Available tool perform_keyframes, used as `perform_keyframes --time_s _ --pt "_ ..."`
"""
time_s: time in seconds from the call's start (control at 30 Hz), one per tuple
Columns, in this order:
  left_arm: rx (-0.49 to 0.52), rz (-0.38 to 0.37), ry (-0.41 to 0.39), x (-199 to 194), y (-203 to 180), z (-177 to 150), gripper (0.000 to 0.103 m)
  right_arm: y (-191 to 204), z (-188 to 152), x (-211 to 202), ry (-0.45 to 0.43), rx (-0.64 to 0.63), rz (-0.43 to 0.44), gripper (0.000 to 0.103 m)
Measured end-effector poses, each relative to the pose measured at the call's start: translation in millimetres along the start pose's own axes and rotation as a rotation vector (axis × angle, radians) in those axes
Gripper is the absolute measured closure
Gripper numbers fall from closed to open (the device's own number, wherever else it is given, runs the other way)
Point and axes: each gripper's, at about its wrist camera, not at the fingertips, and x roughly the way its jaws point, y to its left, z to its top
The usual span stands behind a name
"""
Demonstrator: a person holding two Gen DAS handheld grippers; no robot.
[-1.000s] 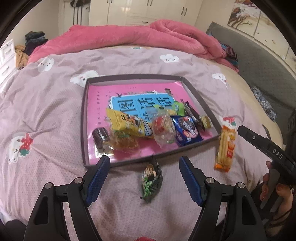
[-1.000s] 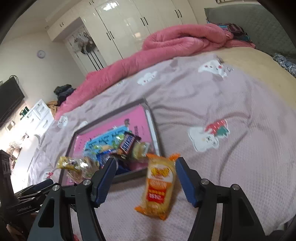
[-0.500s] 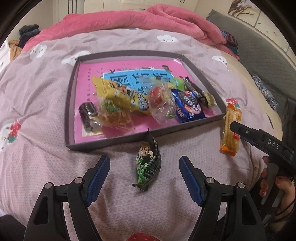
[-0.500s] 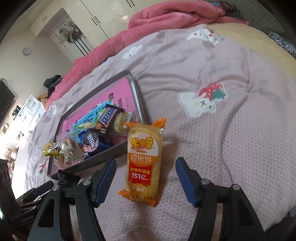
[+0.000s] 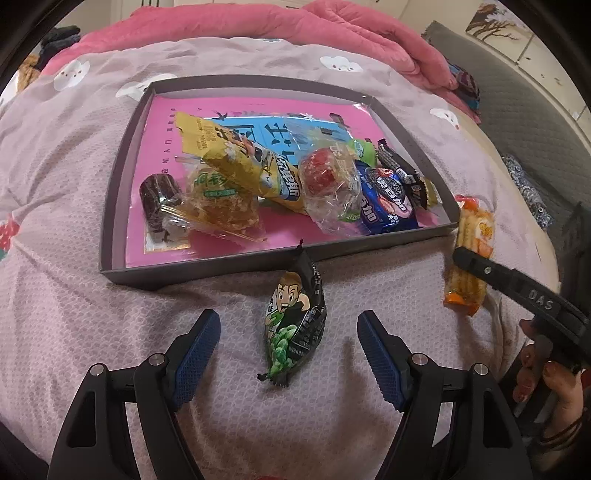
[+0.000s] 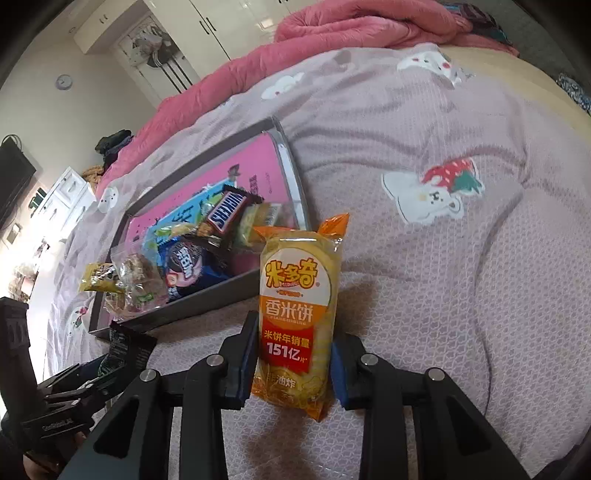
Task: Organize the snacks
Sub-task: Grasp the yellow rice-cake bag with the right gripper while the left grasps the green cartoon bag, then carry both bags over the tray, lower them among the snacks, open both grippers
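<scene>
A dark packet of green peas point(image 5: 295, 325) lies on the pink bedspread just in front of the grey tray point(image 5: 207, 271). My left gripper point(image 5: 288, 325) is open, its blue pads standing either side of the packet without touching it. An orange-and-yellow rice cracker pack point(image 6: 299, 314) lies to the right of the tray point(image 6: 218, 299). My right gripper point(image 6: 295, 332) is closing on it, with both pads against its sides. In the left wrist view the same pack point(image 5: 463, 291) shows under a black finger of that gripper.
The tray holds several snacks on a pink book: a yellow bag point(image 5: 240, 162), a blue Oreo pack point(image 5: 384, 199), a Snickers bar point(image 6: 225, 212). A rumpled pink quilt point(image 5: 258, 26) lies behind. A person's hand point(image 5: 554, 384) grips the right tool.
Both grippers have come down closer to the bed. The right jaws have narrowed from wide apart onto the rice cracker pack. The left jaws kept their width around the pea packet.
</scene>
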Motion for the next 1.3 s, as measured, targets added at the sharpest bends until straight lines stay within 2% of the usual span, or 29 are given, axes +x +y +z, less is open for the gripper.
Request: perform_keyframes --time_s 0.1,0.17,0.27,0.33,0.57,0.97,1.3 --pt "0.005 -0.003 0.001 2.4 -1.4 0.9 0.037 6.4 1.4 -9.5 -0.037 -0.029 0.012 0.07" --pt "0.012 0.0 0.004 5.0 -2.4 1.1 0.05 10.9 2.0 -15.1 -0.061 -0.049 0.026 0.07" --pt "0.014 0.004 0.009 7.8 -2.5 1.8 0.066 18.9 3.6 -22.1 -0.096 -0.084 0.04 0.07" --pt "0.013 -0.007 0.009 8.2 -1.6 2.3 0.07 23.6 3.8 -24.7 -0.109 -0.099 0.055 0.07" --pt "0.014 -0.022 -0.01 -3.4 -1.1 3.2 0.074 39.3 4.8 -30.4 -0.147 -0.162 0.065 0.07" --pt "0.023 -0.035 -0.154 -58.4 -7.9 17.2 0.075 60.5 5.4 -40.2 -0.217 -0.261 0.074 0.07" --pt "0.004 -0.015 -0.223 -75.5 -9.5 29.9 0.075 72.4 9.1 -43.0 -0.244 -0.294 0.095 0.07"
